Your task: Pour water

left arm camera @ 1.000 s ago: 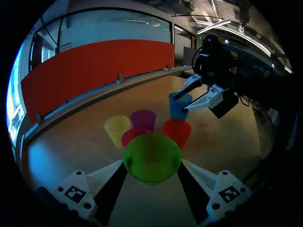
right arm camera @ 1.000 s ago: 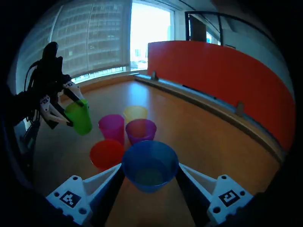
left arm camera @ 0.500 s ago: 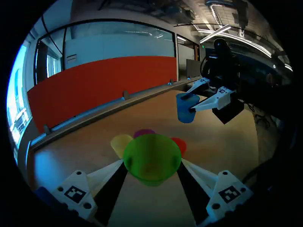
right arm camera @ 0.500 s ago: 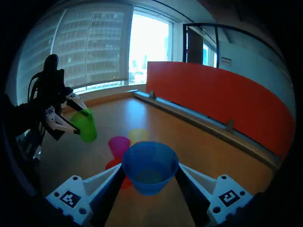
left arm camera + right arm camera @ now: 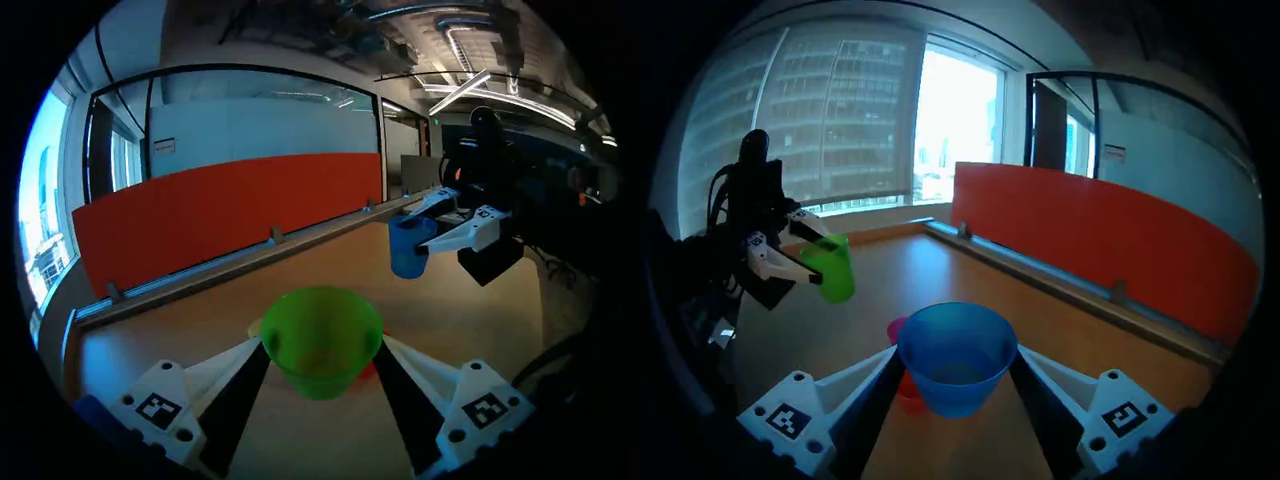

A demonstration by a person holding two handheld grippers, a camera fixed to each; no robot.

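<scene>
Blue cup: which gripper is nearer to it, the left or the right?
Right. The right gripper clamps the blue cup between its fingers; the left gripper, holding the green cup, is apart from it.

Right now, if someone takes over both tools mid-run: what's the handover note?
Left tool: shut on the green cup, roughly upright, held above the table.
Right tool: shut on the blue cup, upright, also off the table.
The two held cups are apart. A pink cup and a red cup stand on the table below.
Done: both cups grasped.
Left: bring them together and pour; neither is tipped yet. I cannot tell whether either holds water.
</scene>
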